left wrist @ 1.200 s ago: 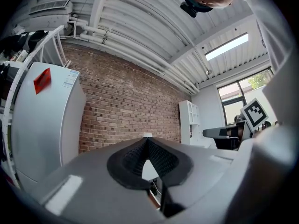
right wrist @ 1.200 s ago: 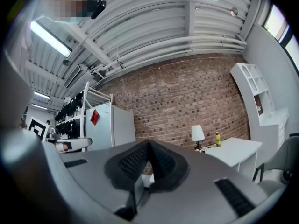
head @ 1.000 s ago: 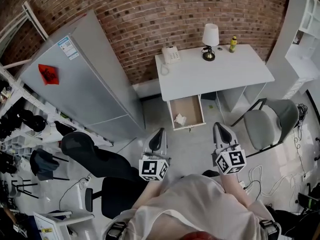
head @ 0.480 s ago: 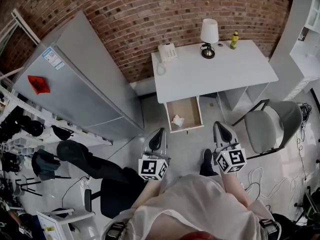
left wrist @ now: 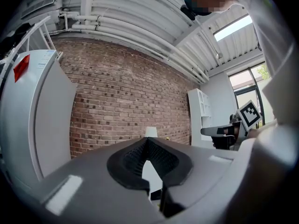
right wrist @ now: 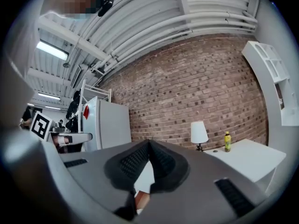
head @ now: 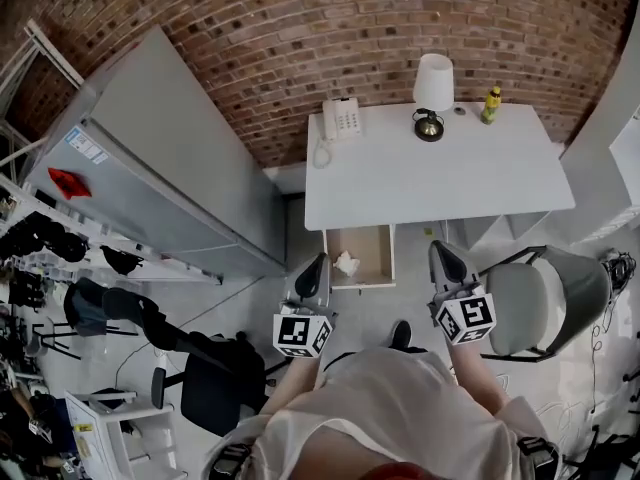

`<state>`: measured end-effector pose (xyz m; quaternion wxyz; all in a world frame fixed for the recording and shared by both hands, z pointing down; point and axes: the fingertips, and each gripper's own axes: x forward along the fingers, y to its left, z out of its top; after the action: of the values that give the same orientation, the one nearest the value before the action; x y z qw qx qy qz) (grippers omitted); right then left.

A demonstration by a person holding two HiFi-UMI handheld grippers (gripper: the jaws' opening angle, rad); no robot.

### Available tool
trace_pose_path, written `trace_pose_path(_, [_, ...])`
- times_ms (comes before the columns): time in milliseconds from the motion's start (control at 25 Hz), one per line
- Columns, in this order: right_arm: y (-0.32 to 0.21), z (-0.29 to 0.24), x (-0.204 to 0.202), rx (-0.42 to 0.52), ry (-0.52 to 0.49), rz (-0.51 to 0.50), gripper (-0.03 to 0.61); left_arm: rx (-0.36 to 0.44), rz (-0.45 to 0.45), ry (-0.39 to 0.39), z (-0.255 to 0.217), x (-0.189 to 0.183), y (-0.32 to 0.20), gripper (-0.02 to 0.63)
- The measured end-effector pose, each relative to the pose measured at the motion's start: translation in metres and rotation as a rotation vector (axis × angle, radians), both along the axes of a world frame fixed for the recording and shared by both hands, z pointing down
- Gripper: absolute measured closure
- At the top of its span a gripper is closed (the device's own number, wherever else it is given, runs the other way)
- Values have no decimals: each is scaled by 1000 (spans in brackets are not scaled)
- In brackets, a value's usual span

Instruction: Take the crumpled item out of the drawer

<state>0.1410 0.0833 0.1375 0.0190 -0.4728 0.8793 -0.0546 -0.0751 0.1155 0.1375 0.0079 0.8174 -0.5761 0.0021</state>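
Standing before the white desk (head: 430, 178), the person holds both grippers over the floor, each with jaws pressed together and nothing between them; the crumpled item (head: 346, 263), a pale wad, lies in the left half of the open drawer (head: 378, 260); it sits just beyond the left gripper (head: 313, 271), at about one o'clock from its tips; from the right gripper (head: 446, 261) it lies well off at nine o'clock; the left looks the nearer for the reach; the wad shows no clear long axis.
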Motion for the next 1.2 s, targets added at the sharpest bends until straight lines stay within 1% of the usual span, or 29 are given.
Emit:
trace_pose_path(120, [-29, -4, 11, 20, -10, -36, 577, -6, -36, 8, 2, 10, -23, 604])
trace_pose_path(200, [-42, -3, 14, 14, -22, -43, 577, -14, -51, 13, 5, 12, -34, 604])
trace_pose_path(320, [-57, 0, 15, -3, -47, -42, 577, -26, -66, 3, 8, 10, -48, 604])
trace_pose_path(440, [-68, -1, 9, -8, -56, -41, 577, -18, -71, 4, 6, 4, -61, 604])
trace_pose_path(640, [-79, -4, -4, -10, -56, -17, 577, -21, -42, 17, 9, -10, -81, 604])
trace_pose_path(920, [-95, -2, -23, -37, -51, 29, 577, -22, 9, 20, 7, -27, -110, 604])
trace_pose_path(1200, [-102, 12, -45, -66, 32, 34, 575, -47, 46, 38, 19, -43, -123, 604])
